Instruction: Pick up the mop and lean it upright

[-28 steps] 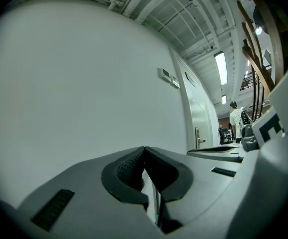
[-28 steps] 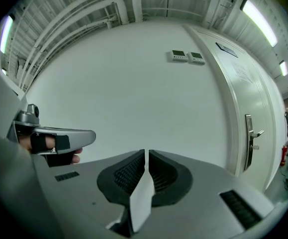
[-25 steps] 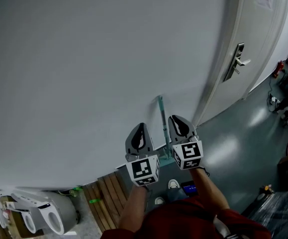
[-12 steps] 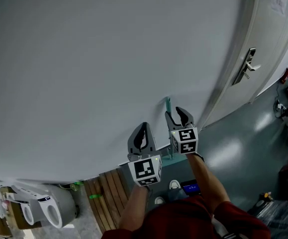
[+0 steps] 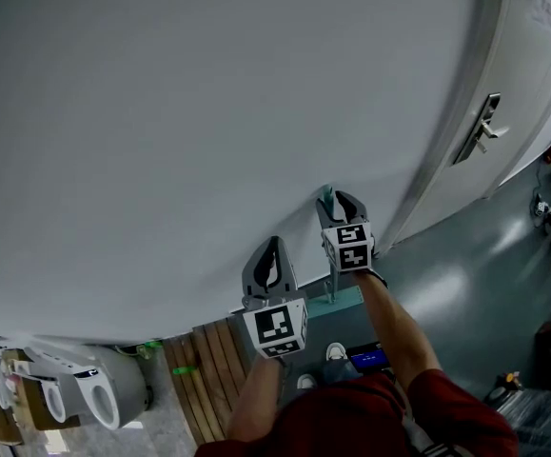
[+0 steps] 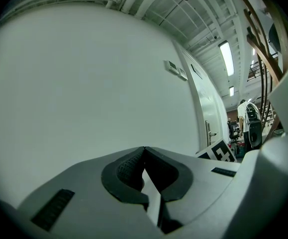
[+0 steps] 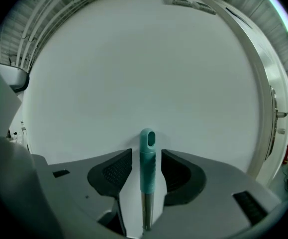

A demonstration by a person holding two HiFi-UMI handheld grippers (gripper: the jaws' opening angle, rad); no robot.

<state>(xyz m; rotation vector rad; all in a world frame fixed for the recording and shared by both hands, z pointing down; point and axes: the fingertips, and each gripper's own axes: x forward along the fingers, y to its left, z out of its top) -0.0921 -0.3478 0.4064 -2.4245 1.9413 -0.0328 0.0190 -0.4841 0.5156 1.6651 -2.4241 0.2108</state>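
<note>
Opening now, the jaws of the right gripper [image 7: 146, 156] stand on either side of the mop handle [image 7: 147, 164] with a gap on both sides, so the pads [image 7: 116, 169] do not press on it. A second ago this gripper sat lower on the handle with its jaws closed on it, and the teal tip stood well above it. In the head view the right gripper [image 5: 338, 199] is now level with that tip [image 5: 326, 194].

The left gripper [image 5: 272, 245] stays to the left of the handle and lower, well apart from it, much as before. Its jaws [image 6: 144, 151] are together with nothing between them.

The handle stands upright with its tip close to the white wall [image 5: 208, 112]; actual contact cannot be made out. Its top section is a matte teal sleeve with a rounded end and an oval hole through it, and below the sleeve runs a thin, shiny metal tube. At the foot of the handle lies the flat teal mop head [image 5: 342, 302].

Both grippers have smooth grey shells and black, finely ribbed pads. The wall is plain and matte. To the right of the handle is a white door [image 5: 518, 74] with a metal lever [image 5: 485, 129].
</note>
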